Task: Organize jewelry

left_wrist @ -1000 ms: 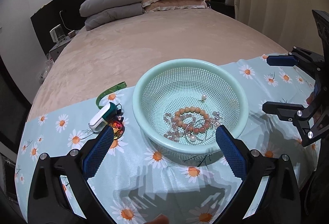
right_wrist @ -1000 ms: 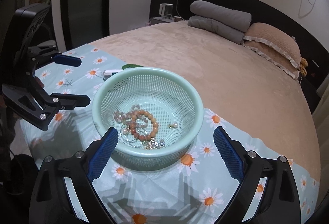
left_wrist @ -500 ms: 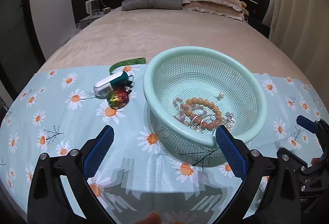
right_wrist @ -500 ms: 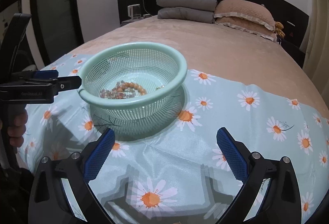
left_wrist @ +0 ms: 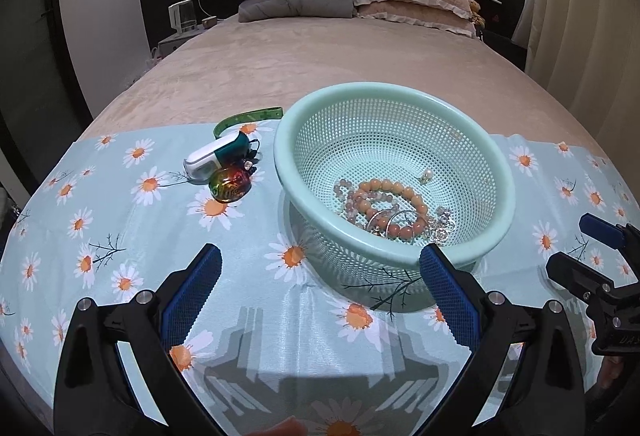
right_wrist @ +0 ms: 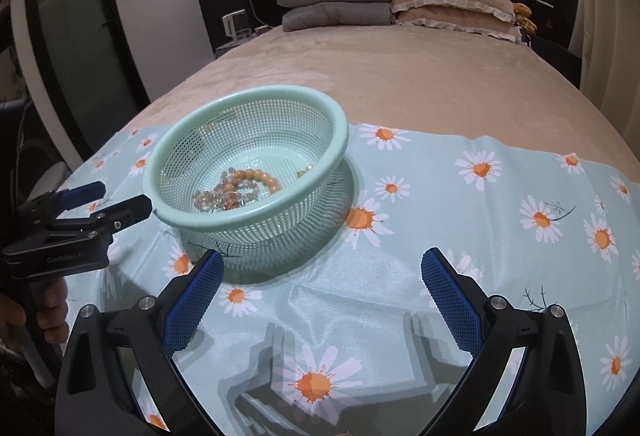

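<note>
Both grippers, left gripper (left_wrist: 320,278) and right gripper (right_wrist: 320,282), gape wide, holding nothing, low over the daisy cloth (left_wrist: 120,228). The mint basket (left_wrist: 496,156) holds the bead bracelets (left_wrist: 386,208). Only the left wrist view shows the white-and-teal case (left_wrist: 214,156), iridescent trinket (left_wrist: 231,185) and green tape (left_wrist: 248,116) left of the basket.
</note>
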A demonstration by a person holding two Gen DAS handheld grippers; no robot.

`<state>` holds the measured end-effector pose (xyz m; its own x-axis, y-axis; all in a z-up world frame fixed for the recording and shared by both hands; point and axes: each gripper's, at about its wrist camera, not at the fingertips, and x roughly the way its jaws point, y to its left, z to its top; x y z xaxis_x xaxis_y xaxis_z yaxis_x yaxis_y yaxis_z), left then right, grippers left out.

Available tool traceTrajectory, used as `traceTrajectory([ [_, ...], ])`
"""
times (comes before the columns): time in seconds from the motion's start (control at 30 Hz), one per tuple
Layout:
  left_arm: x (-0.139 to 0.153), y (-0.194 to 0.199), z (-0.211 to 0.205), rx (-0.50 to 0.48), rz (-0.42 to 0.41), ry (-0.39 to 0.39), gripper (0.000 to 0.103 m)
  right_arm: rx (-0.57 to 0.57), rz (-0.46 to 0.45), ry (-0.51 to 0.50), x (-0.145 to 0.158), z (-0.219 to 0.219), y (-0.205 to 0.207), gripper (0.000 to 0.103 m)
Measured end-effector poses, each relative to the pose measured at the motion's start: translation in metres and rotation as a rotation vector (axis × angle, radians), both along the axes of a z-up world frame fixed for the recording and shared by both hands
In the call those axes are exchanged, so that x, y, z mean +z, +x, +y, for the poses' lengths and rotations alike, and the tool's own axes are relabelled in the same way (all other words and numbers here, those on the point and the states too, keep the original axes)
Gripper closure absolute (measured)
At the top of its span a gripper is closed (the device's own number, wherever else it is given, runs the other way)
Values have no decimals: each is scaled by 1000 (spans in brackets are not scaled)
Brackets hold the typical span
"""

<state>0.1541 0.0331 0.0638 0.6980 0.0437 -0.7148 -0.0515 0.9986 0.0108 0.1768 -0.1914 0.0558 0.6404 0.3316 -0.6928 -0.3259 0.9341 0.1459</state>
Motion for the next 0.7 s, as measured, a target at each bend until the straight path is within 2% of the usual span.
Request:
traceTrajectory([
  [0.1, -1, -2, -3, -11, -9, 14, 6, -32, 19, -25, -3, 0, 1, 8],
  [0.2, 2, -6, -14, -33, -58, 73, 6, -39, 30, -59, -6, 2, 1, 8],
  [0.27, 0, -7, -20, -56, -60, 100, 6, -36, 42, -84, -11, 5, 2, 8],
  [0.4, -7, -2, -24, -67, -36, 94, 6, -11, 57, -119, -17, 13, 1, 8],
  [0.53, -14, 2, -22, -70, -10, 40, 5, 6, 54, -140, -18, 17, -1, 8],
  [0.7, -16, 0, -26, -74, -4, 60, 6, 5, 31, -124, -13, 17, -4, 8],
])
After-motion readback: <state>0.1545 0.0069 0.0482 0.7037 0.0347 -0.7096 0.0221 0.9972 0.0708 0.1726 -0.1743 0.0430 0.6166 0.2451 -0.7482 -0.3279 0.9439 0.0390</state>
